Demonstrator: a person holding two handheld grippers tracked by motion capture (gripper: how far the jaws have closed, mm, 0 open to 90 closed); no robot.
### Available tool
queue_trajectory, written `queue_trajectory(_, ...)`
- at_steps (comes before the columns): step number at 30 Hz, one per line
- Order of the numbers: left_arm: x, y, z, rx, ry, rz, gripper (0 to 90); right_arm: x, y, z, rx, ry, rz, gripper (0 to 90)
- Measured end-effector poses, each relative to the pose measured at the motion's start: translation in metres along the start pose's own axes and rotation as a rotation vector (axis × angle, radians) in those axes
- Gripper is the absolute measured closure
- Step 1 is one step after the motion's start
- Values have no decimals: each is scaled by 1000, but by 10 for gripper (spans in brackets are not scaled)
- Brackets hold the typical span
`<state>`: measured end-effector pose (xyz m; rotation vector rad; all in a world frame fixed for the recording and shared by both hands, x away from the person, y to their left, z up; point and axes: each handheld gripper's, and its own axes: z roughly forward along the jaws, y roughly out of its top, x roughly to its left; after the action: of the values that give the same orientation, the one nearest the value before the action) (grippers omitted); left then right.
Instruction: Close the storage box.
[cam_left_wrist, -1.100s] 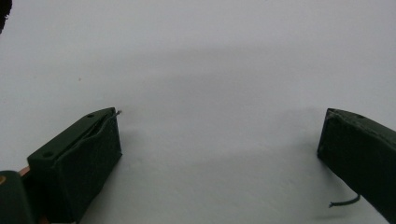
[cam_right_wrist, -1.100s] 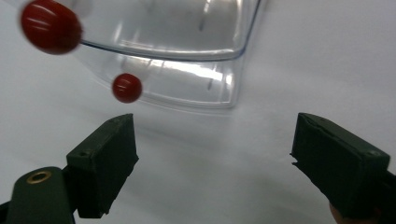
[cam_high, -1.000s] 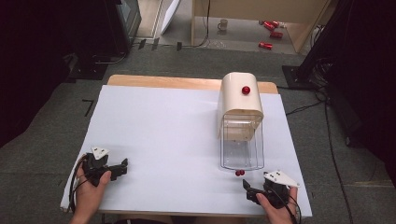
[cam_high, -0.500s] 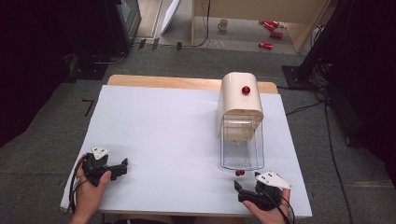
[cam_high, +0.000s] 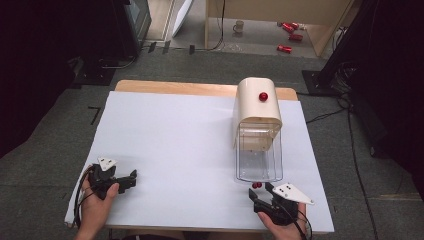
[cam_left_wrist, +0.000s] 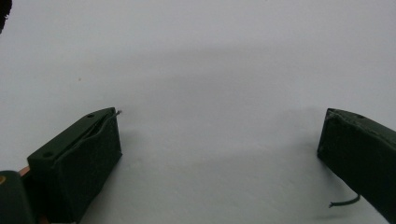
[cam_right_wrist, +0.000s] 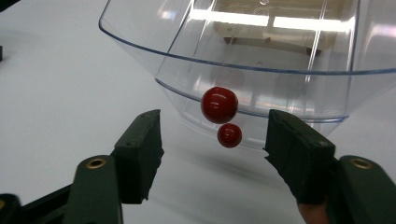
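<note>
Right gripper (cam_right_wrist: 212, 140) spread wide, empty, aimed at the red knob (cam_right_wrist: 219, 104) on the front wall of the clear drawer (cam_right_wrist: 261, 56); smaller red shape below it looks like its reflection on the table (cam_high: 175, 140). The drawer stands pulled out of the cream cabinet (cam_high: 256, 111). Likely step: grasp the knob; advance level, centre it between the jaws, close only once alongside. Left gripper (cam_high: 129, 180) released, idle at the near left table edge.

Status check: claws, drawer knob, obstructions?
Both claws open: left claw idle, right claw facing round red knob on clear plastic drawer. Nothing between.
</note>
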<state>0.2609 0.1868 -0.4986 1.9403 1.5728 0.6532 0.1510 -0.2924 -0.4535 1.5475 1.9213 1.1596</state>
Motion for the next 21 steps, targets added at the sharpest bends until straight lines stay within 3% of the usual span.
queue_trajectory(3, 0, 0, 0, 0, 0, 0, 0, -1, 0, -1, -3, -1, 21, 436)
queue_trajectory(6, 0, 0, 0, 0, 0, 0, 0, -2, 0, -2, -18, -9, 22, 560)
queue_trajectory(13, 0, 0, 0, 0, 0, 0, 0, -1, 0, -3, -37, 0, 49, 740)
queue_trajectory(21, 0, 0, 0, 0, 0, 0, 0, -2, 3, -5, -41, 20, 53, 755)
